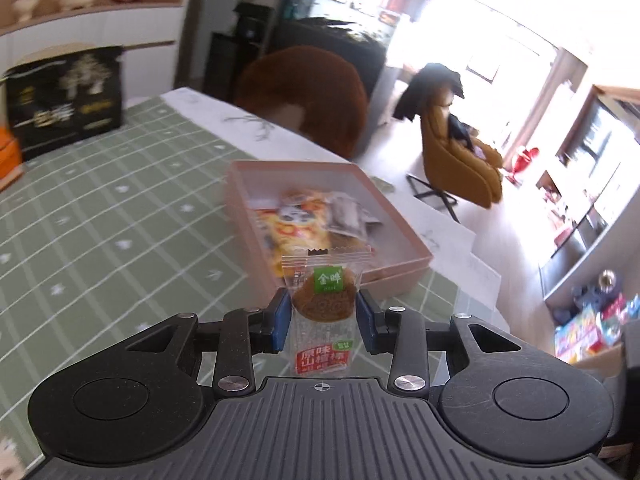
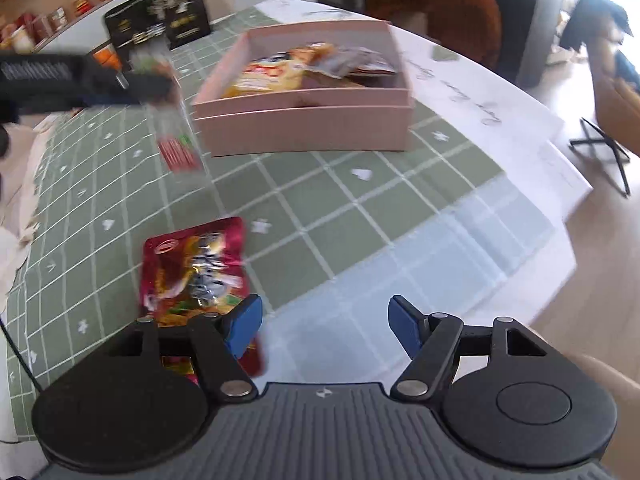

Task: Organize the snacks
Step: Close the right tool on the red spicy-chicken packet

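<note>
My left gripper (image 1: 323, 320) is shut on a clear snack packet (image 1: 323, 308) with a brown round sweet, a green label and a red one. It hangs above the green checked tablecloth, short of the pink box (image 1: 404, 236). Several snack packets lie inside that box. In the right wrist view the left gripper (image 2: 166, 86) shows as a blurred dark shape at the left with the clear packet (image 2: 178, 140) dangling from it, left of the pink box (image 2: 304, 128). My right gripper (image 2: 324, 326) stands open over the cloth, nothing between its pads. A red foil snack packet (image 2: 196, 276) lies by its left finger.
A black printed box (image 1: 66, 100) and an orange box (image 1: 8, 156) stand at the far left of the table. A brown round chair back (image 1: 308, 96) sits beyond the table edge. White paper sheets (image 2: 480, 92) lie under the cloth's right side near the table edge.
</note>
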The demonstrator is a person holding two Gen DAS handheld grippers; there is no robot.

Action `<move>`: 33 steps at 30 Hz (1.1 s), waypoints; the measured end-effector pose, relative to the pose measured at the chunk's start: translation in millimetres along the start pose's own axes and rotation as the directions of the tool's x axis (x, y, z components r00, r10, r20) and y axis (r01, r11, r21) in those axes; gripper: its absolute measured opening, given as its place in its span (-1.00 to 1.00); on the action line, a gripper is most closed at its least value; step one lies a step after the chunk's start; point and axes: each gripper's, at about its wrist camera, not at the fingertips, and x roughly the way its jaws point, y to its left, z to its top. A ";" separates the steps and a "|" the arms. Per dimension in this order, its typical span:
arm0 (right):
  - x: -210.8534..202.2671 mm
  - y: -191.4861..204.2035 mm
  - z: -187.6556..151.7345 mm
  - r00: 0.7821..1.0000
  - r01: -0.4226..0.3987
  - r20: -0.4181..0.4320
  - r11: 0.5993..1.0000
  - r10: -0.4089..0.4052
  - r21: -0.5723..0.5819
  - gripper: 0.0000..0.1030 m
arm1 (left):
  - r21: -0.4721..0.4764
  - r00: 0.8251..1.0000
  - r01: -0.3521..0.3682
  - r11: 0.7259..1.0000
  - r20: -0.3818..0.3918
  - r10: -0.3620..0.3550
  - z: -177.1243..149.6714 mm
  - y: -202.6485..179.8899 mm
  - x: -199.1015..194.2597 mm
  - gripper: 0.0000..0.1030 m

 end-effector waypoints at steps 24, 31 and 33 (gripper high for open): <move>65.1 97.0 9.4 0.997 -0.018 -0.074 0.984 0.005 -0.179 1.00 | -0.089 0.977 -0.109 0.990 -0.196 0.090 -72.2 43.0 -9.5 -0.21; 68.7 97.1 14.9 0.995 -0.043 -0.100 0.976 0.022 -0.213 1.00 | -0.045 0.956 -0.149 0.988 -0.262 0.132 -94.0 40.4 9.2 -0.46; 69.0 94.3 17.3 0.991 -0.058 -0.130 0.971 0.028 -0.233 1.00 | -0.038 0.953 -0.151 0.988 -0.271 0.135 -97.8 39.0 10.4 -0.46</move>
